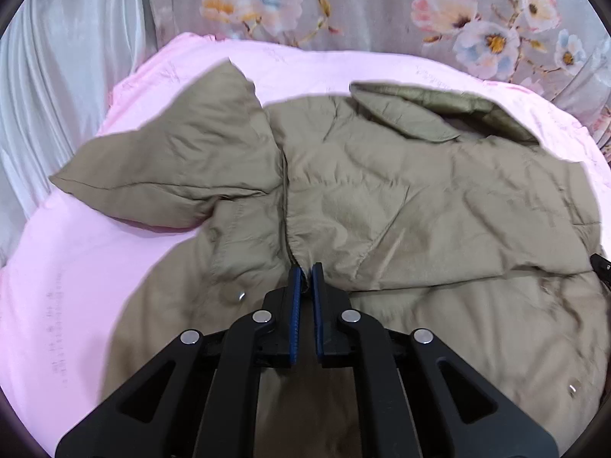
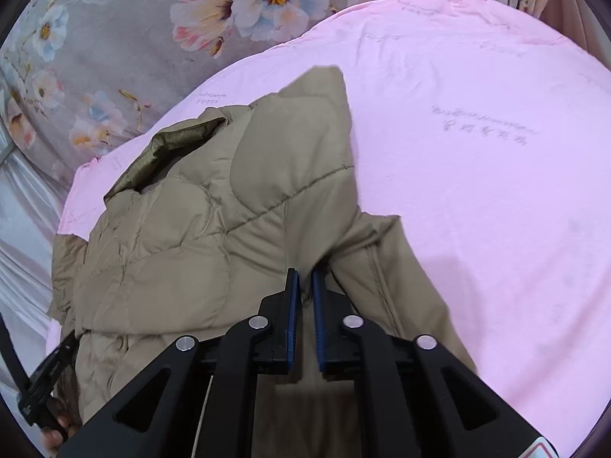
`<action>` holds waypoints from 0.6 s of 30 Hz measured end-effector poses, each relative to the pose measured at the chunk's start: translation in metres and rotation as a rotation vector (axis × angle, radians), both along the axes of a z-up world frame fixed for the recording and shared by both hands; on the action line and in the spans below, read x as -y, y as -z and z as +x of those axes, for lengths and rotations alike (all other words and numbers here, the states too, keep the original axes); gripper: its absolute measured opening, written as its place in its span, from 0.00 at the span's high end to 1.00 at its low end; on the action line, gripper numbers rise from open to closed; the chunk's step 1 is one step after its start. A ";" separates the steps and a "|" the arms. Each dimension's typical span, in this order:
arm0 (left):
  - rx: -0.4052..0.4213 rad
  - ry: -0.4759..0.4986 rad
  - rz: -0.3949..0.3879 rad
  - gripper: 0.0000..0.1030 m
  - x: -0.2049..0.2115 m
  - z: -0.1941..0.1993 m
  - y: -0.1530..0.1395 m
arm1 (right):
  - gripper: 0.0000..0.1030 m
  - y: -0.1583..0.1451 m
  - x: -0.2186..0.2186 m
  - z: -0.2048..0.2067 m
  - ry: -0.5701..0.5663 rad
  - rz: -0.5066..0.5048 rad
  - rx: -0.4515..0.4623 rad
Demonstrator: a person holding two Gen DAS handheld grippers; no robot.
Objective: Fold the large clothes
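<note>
An olive-tan quilted jacket (image 1: 382,198) lies on a pink sheet (image 1: 76,286), collar at the far right, one sleeve (image 1: 183,160) spread to the left. My left gripper (image 1: 306,271) is shut on a fold of the jacket near its front seam. In the right wrist view the jacket (image 2: 183,252) fills the left half, with a sleeve (image 2: 305,145) pointing away. My right gripper (image 2: 304,276) is shut on the jacket fabric at the base of that sleeve. The left gripper (image 2: 42,385) shows at the lower left edge of the right wrist view.
The pink sheet (image 2: 477,191) covers a bed and stretches wide to the right of the jacket. A grey floral curtain (image 1: 382,7) hangs behind the bed. A pale satin curtain (image 1: 57,76) hangs at the left.
</note>
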State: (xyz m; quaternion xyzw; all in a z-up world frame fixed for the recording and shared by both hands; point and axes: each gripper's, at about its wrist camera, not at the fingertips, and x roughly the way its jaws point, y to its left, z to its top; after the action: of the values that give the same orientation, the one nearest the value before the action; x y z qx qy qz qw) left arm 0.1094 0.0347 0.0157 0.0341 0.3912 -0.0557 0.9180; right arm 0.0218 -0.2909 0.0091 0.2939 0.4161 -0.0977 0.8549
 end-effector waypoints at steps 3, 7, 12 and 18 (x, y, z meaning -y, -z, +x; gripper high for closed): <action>0.054 0.002 -0.025 0.92 -0.006 -0.008 -0.033 | 0.86 -0.039 -0.006 -0.021 0.016 -0.164 0.038; 0.081 0.014 -0.078 0.68 0.013 0.015 -0.069 | 0.86 -0.073 -0.017 -0.011 -0.025 -0.210 0.099; -0.015 0.014 -0.038 0.67 0.049 0.058 -0.028 | 0.86 -0.045 -0.039 0.039 -0.094 -0.244 0.033; -0.019 0.013 -0.005 0.66 0.053 0.059 0.016 | 0.86 0.003 -0.053 0.050 -0.120 -0.240 -0.026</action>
State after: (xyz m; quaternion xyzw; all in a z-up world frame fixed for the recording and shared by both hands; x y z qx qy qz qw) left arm 0.1687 -0.0185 -0.0002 0.0337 0.3993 -0.0631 0.9140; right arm 0.0719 -0.2383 0.0058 0.1628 0.4292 -0.0990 0.8829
